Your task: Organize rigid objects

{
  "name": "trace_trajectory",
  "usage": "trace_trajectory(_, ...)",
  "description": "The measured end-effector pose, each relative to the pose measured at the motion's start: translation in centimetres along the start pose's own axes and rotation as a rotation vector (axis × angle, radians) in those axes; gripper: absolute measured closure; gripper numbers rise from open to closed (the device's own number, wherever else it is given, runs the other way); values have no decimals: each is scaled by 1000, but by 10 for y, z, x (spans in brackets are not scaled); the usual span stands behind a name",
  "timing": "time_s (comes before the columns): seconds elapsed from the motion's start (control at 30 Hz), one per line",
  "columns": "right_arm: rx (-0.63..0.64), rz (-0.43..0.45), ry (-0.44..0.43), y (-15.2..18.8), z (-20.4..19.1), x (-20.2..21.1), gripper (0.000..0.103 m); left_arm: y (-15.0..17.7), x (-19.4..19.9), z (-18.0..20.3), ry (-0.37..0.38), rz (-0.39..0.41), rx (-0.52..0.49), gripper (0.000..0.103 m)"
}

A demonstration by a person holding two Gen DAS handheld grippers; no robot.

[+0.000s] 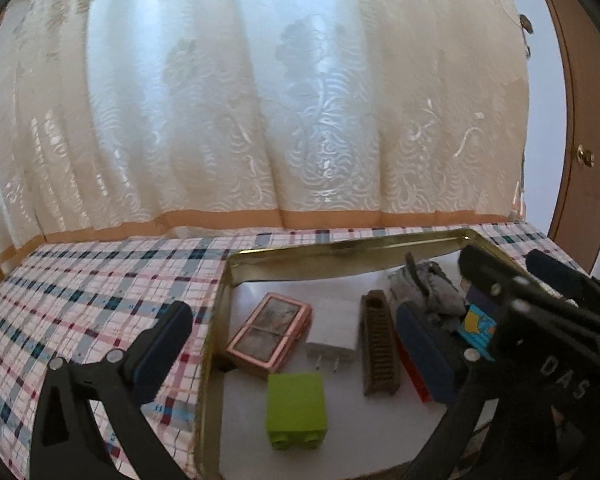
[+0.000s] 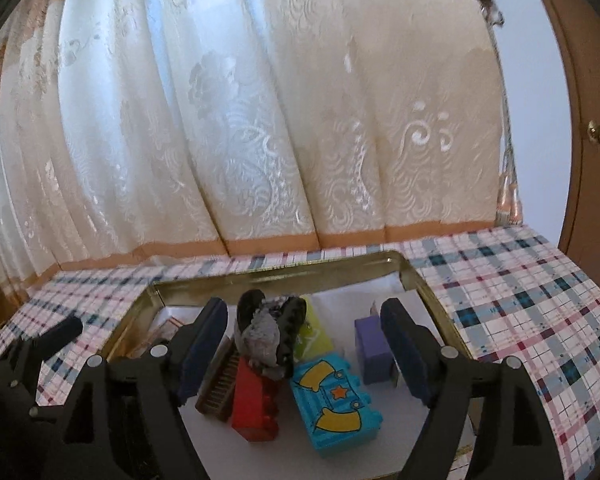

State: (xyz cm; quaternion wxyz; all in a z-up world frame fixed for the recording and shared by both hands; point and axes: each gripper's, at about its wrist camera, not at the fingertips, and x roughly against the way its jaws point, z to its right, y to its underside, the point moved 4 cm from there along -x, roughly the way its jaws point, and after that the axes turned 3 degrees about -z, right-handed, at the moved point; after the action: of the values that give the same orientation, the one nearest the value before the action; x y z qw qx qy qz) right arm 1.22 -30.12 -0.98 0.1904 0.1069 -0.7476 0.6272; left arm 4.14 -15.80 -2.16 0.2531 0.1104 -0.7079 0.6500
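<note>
The only writing we can read sits on the black body of the right gripper (image 1: 496,300) where it crosses the left wrist view: the white letters "DAS". Nothing else gives us a legible word; the blue brick (image 2: 336,404) carries only yellow scroll shapes and an orange star on its striped top. Now the container: we have a shallow gold-rimmed tin tray (image 1: 340,246) with a white floor, resting on the counter's plaid cloth (image 1: 80,304) in front of a cream curtain (image 1: 260,100). Inside it, from the left wrist view, we see a copper-edged card box (image 1: 269,332) near the left wall, a white plug adapter (image 1: 334,334) just beside it with its two prongs pointing toward us, a lime green brick (image 1: 296,410) lying nearer to us, and a brown comb-like piece (image 1: 380,346) lying lengthwise. From the right wrist view we pick out a red brick (image 2: 256,404) touching that brown piece, a grey and black figure (image 2: 266,332) resting on the red brick's far end, the blue brick just beside the red one, a yellow-green piece (image 2: 316,334) behind the figure, and a purple block (image 2: 374,350) standing close to the right finger. Our left gripper (image 1: 292,340) is spread wide and released, one finger over the cloth outside the tray, nothing between its pads. The right gripper (image 2: 304,344) is also let go, its jaws standing apart around the red brick and the figure without pressing either.
</note>
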Motion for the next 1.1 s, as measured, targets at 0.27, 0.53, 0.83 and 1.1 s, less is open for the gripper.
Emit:
trace_trajectory(0.27,15,117,87,2,-6,20,22,5,17,-19,-16,52,51,0)
trace_trajectory(0.53,55,155,130,11,-7,45,22,9,30,-21,-22,83,26,0)
trace_trajectory(0.83,33,179,159,14,-2,58,22,14,43,-26,-24,112,30,0)
trace_trajectory(1.1,53,208,177,17,-6,72,20,16,51,-23,-23,126,9,0)
